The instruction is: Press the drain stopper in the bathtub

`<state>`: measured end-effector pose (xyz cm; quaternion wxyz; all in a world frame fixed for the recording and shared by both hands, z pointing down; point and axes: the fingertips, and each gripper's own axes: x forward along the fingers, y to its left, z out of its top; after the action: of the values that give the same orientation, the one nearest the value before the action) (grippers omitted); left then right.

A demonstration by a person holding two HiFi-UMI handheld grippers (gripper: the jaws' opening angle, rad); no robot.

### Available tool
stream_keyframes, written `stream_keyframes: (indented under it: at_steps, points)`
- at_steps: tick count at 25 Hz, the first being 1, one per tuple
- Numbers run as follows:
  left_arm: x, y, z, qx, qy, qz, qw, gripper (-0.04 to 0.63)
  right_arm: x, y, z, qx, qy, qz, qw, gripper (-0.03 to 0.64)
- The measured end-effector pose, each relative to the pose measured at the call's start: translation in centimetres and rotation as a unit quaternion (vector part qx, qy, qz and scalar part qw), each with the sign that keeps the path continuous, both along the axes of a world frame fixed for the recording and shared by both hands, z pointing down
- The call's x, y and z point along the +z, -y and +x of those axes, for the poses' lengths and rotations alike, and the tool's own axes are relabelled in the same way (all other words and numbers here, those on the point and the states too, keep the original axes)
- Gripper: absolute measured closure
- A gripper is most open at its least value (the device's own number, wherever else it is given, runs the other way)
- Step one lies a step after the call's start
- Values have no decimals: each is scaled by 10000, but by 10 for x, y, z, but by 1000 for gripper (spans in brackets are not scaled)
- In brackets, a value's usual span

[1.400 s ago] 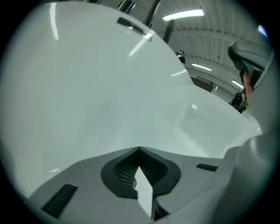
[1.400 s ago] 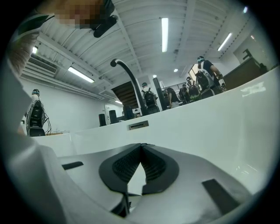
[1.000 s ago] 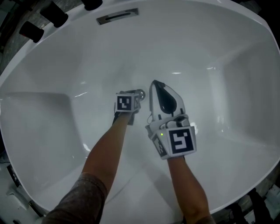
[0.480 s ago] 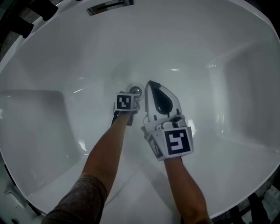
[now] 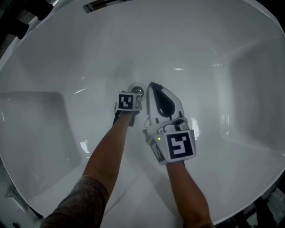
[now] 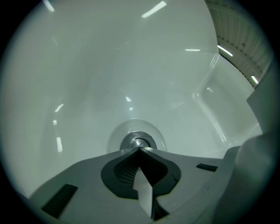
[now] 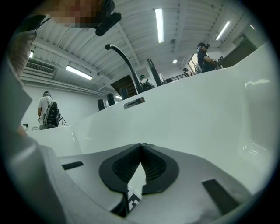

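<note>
Overhead, head view: both grippers are down inside the white bathtub (image 5: 200, 44). The left gripper (image 5: 135, 95) has its tip at the chrome drain stopper (image 5: 137, 91) on the tub floor. The right gripper (image 5: 152, 85) is just beside it.
Left gripper view: jaws together, closed tip at the stopper's near edge; contact can't be confirmed.
Right gripper view: jaws together, nothing between them, facing the tub wall with the overflow slot (image 7: 134, 103).

Tub (image 5: 231, 133): white, fills nearly all the view.
Stopper (image 5: 137, 90): round, metal, on the tub floor, partly covered.
Left gripper (image 5: 134, 95): its tip is at the stopper's near edge.
Right gripper (image 5: 152, 85): just right of the stopper, jaws together in a point.
Slot (image 5: 99, 4): dark, on the far wall.
</note>
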<state>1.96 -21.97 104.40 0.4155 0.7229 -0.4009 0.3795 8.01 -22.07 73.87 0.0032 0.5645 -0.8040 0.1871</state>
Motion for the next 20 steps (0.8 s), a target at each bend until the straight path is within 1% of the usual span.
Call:
stream_keyframes:
  at_steps: [5,8,10,13,16,20]
  points:
    - [2,0,-4,111,-2,-86,9999,594,4,2,0,55,13,-32,10000,615]
    - [-5,0,1,81,-147,59,9998,594,3,0,1,42,-42,11,10000,615]
    - [-9,0,1,75,-136,177,9997,594,1,-1,4,45,-98,-19,9999,615]
    - [-15,-3,-2,7,-62,29,10000,595,-6,-1,4,24,-122,-59,9999,615]
    - [-28,-4,-4,-46,6,7,10000,595,-20,-1,4,17,-104,-33,9999,615]
    - [-63,-4,0,-127,-57,14,9999,595,-48,-6,9,6,-162,-82,9998,615]
